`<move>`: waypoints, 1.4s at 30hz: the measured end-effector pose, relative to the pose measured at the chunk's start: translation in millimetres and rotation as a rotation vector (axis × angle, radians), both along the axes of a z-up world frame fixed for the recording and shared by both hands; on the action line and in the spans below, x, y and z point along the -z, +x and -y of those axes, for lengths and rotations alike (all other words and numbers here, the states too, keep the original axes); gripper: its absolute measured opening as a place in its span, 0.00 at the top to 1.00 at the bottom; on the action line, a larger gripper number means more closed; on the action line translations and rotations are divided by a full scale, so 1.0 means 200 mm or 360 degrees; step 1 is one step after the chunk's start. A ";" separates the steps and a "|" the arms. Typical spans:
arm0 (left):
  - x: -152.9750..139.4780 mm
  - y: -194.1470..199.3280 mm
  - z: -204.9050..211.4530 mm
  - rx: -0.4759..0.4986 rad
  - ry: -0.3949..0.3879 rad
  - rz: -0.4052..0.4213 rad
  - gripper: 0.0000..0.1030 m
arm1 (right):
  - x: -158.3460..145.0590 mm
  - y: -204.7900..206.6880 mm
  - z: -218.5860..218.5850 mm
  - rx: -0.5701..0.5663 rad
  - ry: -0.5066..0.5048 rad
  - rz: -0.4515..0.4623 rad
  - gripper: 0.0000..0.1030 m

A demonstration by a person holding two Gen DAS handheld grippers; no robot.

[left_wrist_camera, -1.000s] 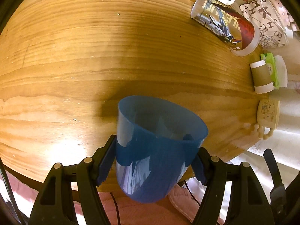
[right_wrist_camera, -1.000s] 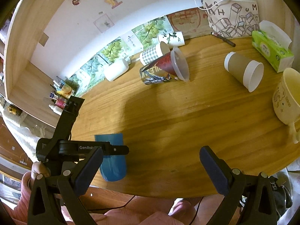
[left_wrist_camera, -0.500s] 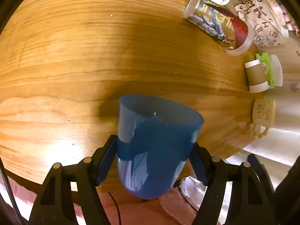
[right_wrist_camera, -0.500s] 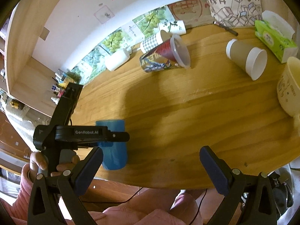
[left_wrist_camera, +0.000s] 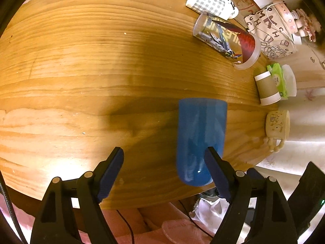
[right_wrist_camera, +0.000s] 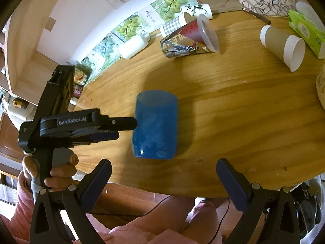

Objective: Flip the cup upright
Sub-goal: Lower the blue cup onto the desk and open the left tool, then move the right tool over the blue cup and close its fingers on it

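Blue cup (left_wrist_camera: 201,140) stands upright, seemingly free beside left gripper (left_wrist_camera: 163,167)'s spread fingers. Right gripper (right_wrist_camera: 163,180) hangs spread too. Pulling away carelessly, the nearer finger could clip and topple it.

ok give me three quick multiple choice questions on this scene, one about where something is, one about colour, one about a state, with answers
1. Where does the blue cup stand on the wooden table?
A. near the front edge
B. against the back wall
C. inside the brown paper cup

2. What colour is the tissue pack?
A. red
B. green
C. black

3. How do the left tongs stand?
A. shut on the cup
B. shut on nothing
C. open, with the cup beside one finger

Answers:
1. A: the right wrist view shows the cup just behind the table's near edge, far from the wall.
2. B: its wrapper is bright green, with white tissue at the top.
3. C: the left wrist view shows a wide gap between the fingers, and the cup sits off to the right, not between them.
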State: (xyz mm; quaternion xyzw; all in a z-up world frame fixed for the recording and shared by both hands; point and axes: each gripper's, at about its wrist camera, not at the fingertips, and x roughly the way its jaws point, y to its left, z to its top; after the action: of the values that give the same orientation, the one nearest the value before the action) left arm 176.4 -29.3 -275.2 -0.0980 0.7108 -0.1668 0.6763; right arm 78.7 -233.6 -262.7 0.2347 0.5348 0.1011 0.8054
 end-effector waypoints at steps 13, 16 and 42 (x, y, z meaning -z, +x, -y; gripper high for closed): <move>-0.21 -0.15 -0.19 -0.0157 0.0039 0.0580 0.18 | 0.06 0.12 -0.09 -0.0050 -0.0028 -0.0030 0.00; -0.27 -0.19 -0.27 -0.0272 0.0056 0.0743 0.18 | 0.07 0.15 -0.14 -0.0077 -0.0034 -0.0015 0.00; -0.62 -0.42 -0.41 -0.0006 0.0332 0.1651 0.18 | 0.14 0.42 -0.38 0.0107 -0.0347 -0.0054 0.00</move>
State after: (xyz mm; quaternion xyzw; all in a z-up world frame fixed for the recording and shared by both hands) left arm 91.8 52.3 -151.7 0.0639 0.2953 -0.1206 0.9456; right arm 162.5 -157.0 -290.8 0.1652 0.5480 0.0111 0.8199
